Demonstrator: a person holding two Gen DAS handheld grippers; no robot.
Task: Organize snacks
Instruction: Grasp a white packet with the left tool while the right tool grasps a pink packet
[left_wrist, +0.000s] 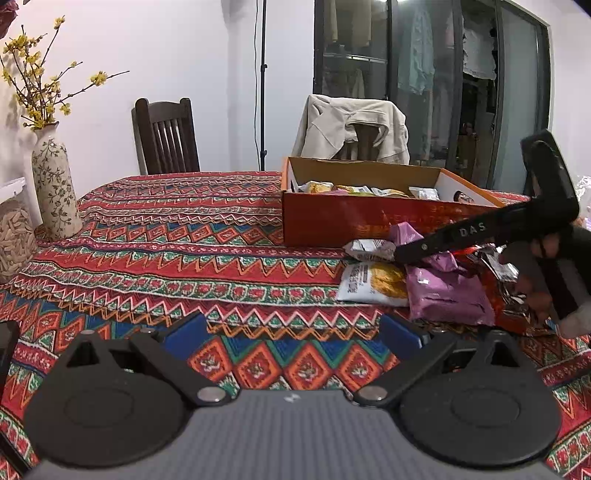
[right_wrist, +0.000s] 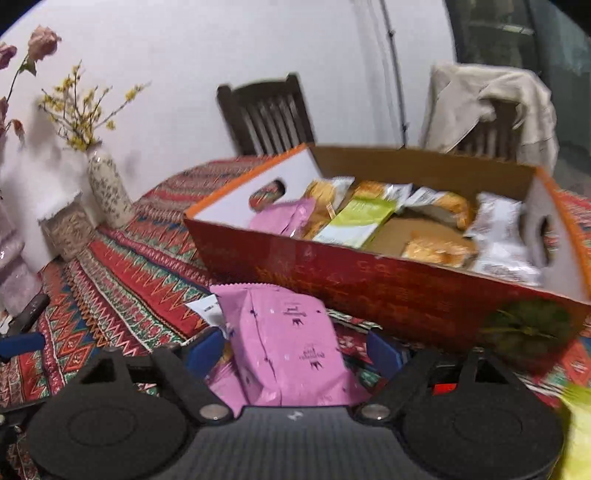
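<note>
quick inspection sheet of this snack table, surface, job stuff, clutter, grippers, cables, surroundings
surface: table under a red patterned cloth.
job's things: orange box partly filled with snack packets; loose packets piled in front of it; pink packet between the right gripper's fingers.
clutter: floral vase with yellow blossoms, jar at the left edge.
grippers: left gripper open, empty; right gripper around the pink packet, grip not confirmed.
cables: nothing seen.
surroundings: dark wooden chair, second chair draped with a beige jacket, light stand, glass doors.

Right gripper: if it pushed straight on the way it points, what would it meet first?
The pink snack packet already between the right gripper's fingers; beyond it, probably the red box's front wall, though depth is unclear.
</note>
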